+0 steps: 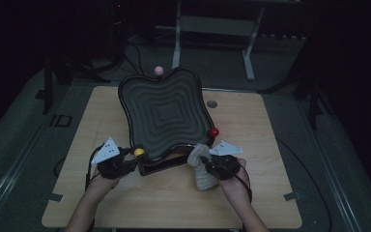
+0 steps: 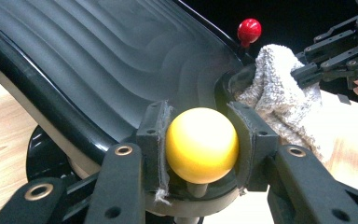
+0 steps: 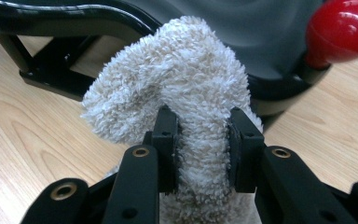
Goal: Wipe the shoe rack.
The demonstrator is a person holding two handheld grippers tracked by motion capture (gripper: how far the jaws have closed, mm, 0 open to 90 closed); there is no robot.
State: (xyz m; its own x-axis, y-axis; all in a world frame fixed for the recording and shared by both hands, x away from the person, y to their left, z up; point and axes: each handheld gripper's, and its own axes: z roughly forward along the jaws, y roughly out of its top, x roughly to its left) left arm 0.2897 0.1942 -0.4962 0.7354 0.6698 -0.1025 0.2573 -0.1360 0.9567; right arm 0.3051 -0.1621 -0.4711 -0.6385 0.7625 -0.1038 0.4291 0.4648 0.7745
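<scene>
The fluffy off-white terry cloth [image 3: 186, 116] is bunched into a wad at the near right corner of the table, pressed up against the near rim of the large black ridged wavy-edged tray [image 1: 166, 113]. The right gripper [image 1: 211, 162] has its jaws closed on a fold of the cloth, the pads sinking into the pile on both sides, with the rest of the cloth hanging below and spreading above them. The cloth touches the tray's rim just beside the glossy red ball knob [image 3: 340, 30] on the tray's right corner.

The left gripper [image 1: 130, 162] is clamped on the glossy yellow ball knob [image 2: 201, 144] at the tray's near left corner; both pads press the ball's sides, and the ball sits on a short stem.

The tray is tilted, its far edge raised, resting on a black frame stand [image 3: 51, 65] on the light wooden tabletop [image 1: 251, 193]. A pale pink ball knob [image 1: 158, 70] stands at the far edge. In the dim high view the tray seems to overhang the table's far edge, though that is hard to judge. Bare wood lies open left, right and near of the tray. A small round grey disc [image 1: 212, 104] sits in the tabletop, just right of the tray.
</scene>
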